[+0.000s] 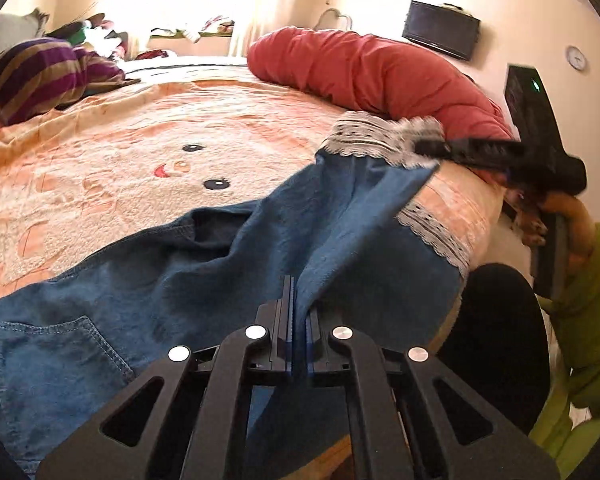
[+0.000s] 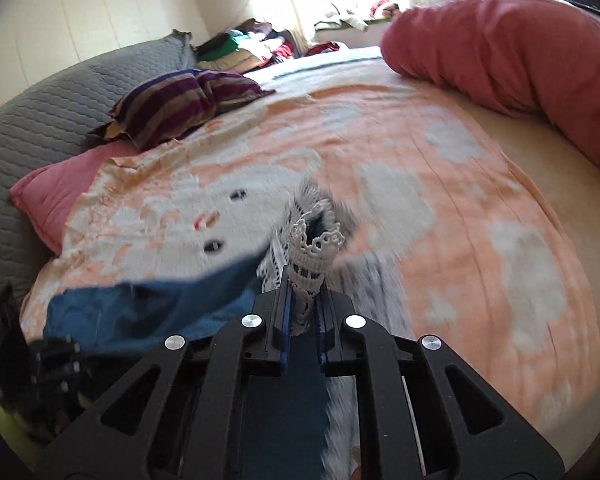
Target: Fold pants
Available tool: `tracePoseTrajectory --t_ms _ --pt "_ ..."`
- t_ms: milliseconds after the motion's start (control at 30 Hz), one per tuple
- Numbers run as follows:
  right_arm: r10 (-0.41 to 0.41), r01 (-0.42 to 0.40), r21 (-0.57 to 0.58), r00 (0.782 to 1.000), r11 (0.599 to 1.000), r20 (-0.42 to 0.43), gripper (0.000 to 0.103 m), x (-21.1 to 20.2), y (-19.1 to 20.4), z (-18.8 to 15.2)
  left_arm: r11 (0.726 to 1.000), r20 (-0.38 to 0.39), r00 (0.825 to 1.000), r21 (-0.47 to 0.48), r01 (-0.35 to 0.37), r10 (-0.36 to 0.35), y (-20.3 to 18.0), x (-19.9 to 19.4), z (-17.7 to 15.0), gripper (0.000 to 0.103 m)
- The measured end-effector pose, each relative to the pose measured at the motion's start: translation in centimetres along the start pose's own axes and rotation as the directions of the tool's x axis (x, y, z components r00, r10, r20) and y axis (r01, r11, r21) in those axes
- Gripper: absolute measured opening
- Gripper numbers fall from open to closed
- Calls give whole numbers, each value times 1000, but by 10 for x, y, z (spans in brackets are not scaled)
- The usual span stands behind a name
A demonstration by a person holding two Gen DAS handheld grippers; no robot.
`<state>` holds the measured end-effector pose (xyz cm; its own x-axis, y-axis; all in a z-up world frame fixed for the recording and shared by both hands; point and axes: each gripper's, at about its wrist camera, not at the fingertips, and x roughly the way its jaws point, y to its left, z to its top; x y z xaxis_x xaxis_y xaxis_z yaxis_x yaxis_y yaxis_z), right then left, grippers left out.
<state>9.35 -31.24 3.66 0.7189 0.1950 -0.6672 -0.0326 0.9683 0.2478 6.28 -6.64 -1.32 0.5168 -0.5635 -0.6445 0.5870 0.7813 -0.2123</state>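
We have the pants (image 1: 228, 248) spread across the bed's (image 1: 100, 168) near edge. Left tongs (image 1: 298, 304) pinch a denim fold; right tongs (image 2: 305, 292) clamp the lace hem (image 2: 316, 248), lifted clear so the leg can fold over.

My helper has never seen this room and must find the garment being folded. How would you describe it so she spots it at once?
Start at the bed with the peach blanket bearing a cartoon face. Across its near edge lie the blue denim pants. Unlike the striped pillow and red bolster, they have white lace cuffs and a stitched back pocket.
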Motion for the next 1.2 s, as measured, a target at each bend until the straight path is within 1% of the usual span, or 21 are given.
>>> tracePoseTrajectory --t_ms 133,267,333,433,533,600,633,700,733,800,933,967,1000,1033,1100,1167,1200 --pt "-26 29 54 998 998 -49 5 -14 -14 -37 999 -20 1000 36 18 -17 -6 3 -3 3" --pt "-22 36 132 995 991 -100 5 -16 -24 -69 998 -39 999 64 17 -14 -14 7 -8 3" --pt "-19 37 161 994 986 -110 5 -16 -27 -79 997 -48 999 73 17 -13 -16 6 -11 3" --pt "-25 47 190 993 981 -118 5 -17 -31 -87 995 -71 997 93 27 -20 -19 7 -18 3" --pt "-44 71 219 991 973 -124 12 -17 -38 -89 992 -97 995 124 19 -7 -24 10 -24 3" --pt "-55 87 245 989 966 -136 19 -18 -44 -93 993 -113 994 118 19 -6 -23 14 -27 3" --pt "-56 92 256 988 962 -142 21 -19 -48 -94 993 -119 993 112 21 -7 -22 16 -28 3" --pt "-35 75 289 989 954 -141 21 -22 -54 -97 993 -125 992 113 21 -7 -22 18 -29 3" --pt "-27 66 293 990 954 -136 21 -24 -56 -97 993 -127 992 114 23 -8 -22 18 -29 3" --pt "-31 64 267 991 962 -127 13 -26 -53 -94 992 -132 991 126 20 -3 -24 19 -30 3" --pt "-61 99 237 985 966 -163 13 -21 -54 -95 988 -136 991 151 19 2 -28 16 -31 3" --pt "-76 117 220 980 968 -186 19 -16 -54 -97 988 -142 990 156 19 3 -29 17 -31 3" --pt "-92 133 217 978 967 -190 32 -15 -55 -98 986 -153 988 164 19 6 -30 19 -32 4" --pt "-124 165 220 974 961 -190 35 -16 -56 -98 985 -161 987 171 13 15 -30 21 -34 4" --pt "-144 183 226 974 957 -176 36 -23 -58 -97 986 -169 985 164 16 12 -29 22 -35 4" --pt "-204 222 181 973 958 -111 36 -38 -51 -90 987 -170 985 158 17 10 -28 22 -35 4" --pt "-219 229 151 973 962 -77 36 -45 -46 -88 988 -173 985 153 19 8 -27 21 -36 4"
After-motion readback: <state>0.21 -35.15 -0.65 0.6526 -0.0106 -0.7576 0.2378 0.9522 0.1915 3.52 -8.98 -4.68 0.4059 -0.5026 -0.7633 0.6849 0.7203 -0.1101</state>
